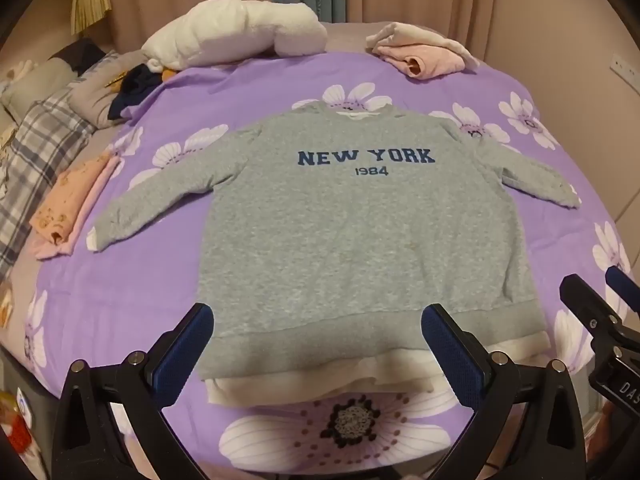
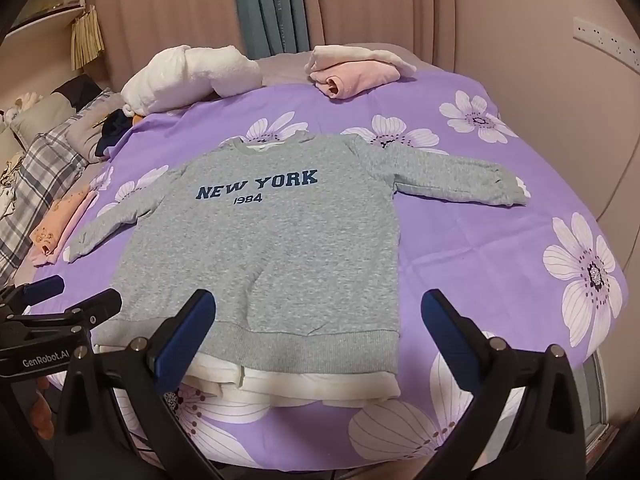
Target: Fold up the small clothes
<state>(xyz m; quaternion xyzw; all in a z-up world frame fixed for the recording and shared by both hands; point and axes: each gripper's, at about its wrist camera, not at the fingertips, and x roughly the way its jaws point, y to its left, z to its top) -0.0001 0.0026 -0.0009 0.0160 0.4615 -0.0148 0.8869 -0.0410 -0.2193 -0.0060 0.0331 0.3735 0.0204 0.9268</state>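
A grey sweatshirt (image 1: 352,232) printed "NEW YORK 1984" lies flat, front up, on the purple flowered bedspread (image 1: 248,80), both sleeves spread out and a white lining showing below its hem. It also shows in the right wrist view (image 2: 272,264). My left gripper (image 1: 318,344) is open and empty, above the hem's left half. My right gripper (image 2: 320,328) is open and empty, above the hem's right corner. The right gripper also shows at the right edge of the left wrist view (image 1: 600,292), and the left gripper at the left edge of the right wrist view (image 2: 68,292).
Folded pink clothes (image 1: 424,56) lie at the far edge. A white fluffy bundle (image 1: 236,32) lies at the back left. A folded peach and pink stack (image 1: 76,208) lies left of the sweatshirt. Plaid bedding (image 1: 36,152) and a dark item (image 1: 132,88) lie further left. Curtains hang behind.
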